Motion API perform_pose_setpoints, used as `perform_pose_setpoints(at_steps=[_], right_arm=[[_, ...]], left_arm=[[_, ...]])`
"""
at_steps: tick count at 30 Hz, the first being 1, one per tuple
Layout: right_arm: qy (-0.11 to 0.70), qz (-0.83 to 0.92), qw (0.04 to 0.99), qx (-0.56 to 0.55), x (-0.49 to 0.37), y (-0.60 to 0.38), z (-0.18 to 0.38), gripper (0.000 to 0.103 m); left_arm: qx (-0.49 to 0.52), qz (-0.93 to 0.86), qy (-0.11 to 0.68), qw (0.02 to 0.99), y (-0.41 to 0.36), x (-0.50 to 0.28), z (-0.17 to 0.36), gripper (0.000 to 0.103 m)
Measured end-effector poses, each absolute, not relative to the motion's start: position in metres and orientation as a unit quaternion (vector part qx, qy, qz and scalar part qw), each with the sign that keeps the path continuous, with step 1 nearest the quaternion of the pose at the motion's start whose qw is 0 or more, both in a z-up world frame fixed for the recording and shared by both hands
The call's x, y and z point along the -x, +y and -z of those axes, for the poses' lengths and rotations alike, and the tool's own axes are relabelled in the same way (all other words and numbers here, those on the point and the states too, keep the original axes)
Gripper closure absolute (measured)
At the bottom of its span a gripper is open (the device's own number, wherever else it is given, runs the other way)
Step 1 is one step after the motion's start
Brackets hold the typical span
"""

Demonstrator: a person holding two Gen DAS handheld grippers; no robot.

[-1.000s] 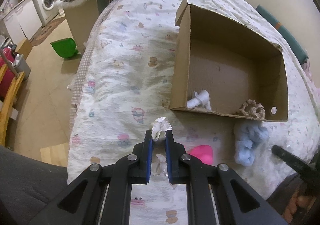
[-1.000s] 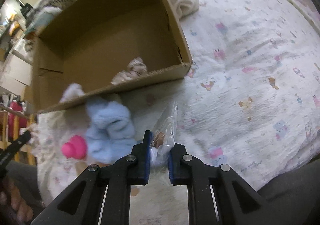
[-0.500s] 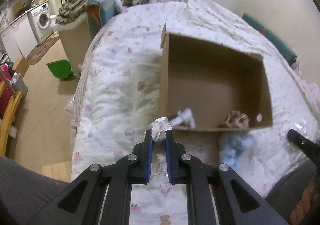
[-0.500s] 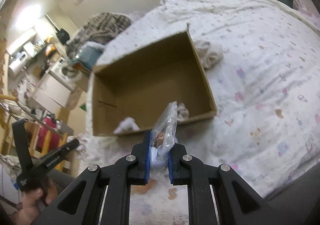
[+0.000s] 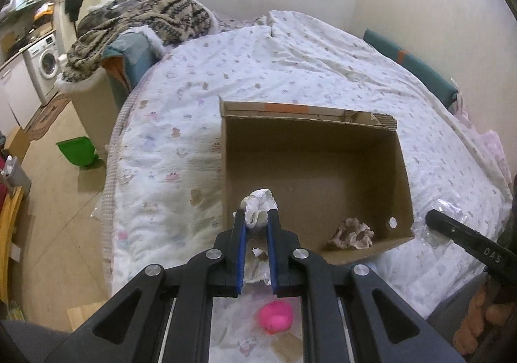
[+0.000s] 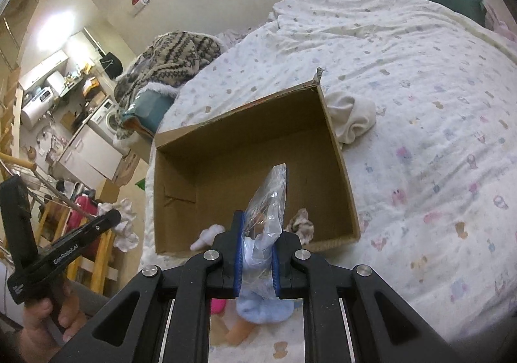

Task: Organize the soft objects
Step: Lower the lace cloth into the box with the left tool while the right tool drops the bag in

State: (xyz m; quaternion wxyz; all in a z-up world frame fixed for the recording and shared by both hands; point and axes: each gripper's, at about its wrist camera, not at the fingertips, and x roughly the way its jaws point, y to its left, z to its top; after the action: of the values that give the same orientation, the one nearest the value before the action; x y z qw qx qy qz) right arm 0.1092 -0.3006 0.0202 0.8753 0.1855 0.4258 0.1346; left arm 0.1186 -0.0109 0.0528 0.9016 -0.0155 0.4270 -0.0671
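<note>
An open cardboard box [image 5: 310,124] [image 6: 174,150] lies on the bed. My left gripper [image 5: 257,217] is shut on a white frilly cloth [image 5: 258,201] and holds it above the box's near left corner. My right gripper [image 6: 257,227] is shut on a clear plastic bag [image 6: 268,198], raised above the box's near wall. Inside the box lie a beige scrunchie [image 5: 352,233] [image 6: 302,222] and a small white item [image 6: 206,235]. A pink soft toy [image 5: 276,317] and a blue fluffy cloth [image 6: 263,308] lie on the bed below the grippers.
A cream cloth bundle [image 6: 352,117] lies on the bed beside the box's right wall. A patterned blanket [image 5: 139,20] is heaped on a bin left of the bed. A green dustpan [image 5: 76,151] is on the floor. The bed's left edge [image 5: 111,150] drops to the floor.
Both grippers have risen and pulled back, each still holding its item. The box now sits farther below, and the pink toy shows under the left gripper.
</note>
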Motion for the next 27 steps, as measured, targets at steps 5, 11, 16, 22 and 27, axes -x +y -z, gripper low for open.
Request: perform_pose_setpoints(at_steps=[5,11,16,22,27], right_arm=[[0.443,-0.14,0.87,-0.169,-0.13,-0.288,-0.006,0.088],[0.465,-0.145,0.862,-0.14,-0.145,-0.268,0.016,0.088],[0.492,-0.136,0.852,-0.114,-0.148,-0.259,0.04,0.088],[0.497,-0.135,0.85,-0.106,-0.15,-0.257,0.046,0.087],[0.502,-0.133,0.848,-0.104,-0.151,-0.256,0.047,0.087]], left_arm=[[0.006,0.071,0.438,0.896,-0.023,-0.137,-0.039,0.092],[0.004,0.088,0.445,0.891,-0.036,-0.148,-0.008,0.092],[-0.018,0.077,0.453,0.888,-0.039,-0.155,0.018,0.092],[-0.012,0.075,0.446,0.892,-0.034,-0.154,0.021,0.091],[-0.011,0.076,0.44,0.895,-0.035,-0.152,0.019,0.091]])
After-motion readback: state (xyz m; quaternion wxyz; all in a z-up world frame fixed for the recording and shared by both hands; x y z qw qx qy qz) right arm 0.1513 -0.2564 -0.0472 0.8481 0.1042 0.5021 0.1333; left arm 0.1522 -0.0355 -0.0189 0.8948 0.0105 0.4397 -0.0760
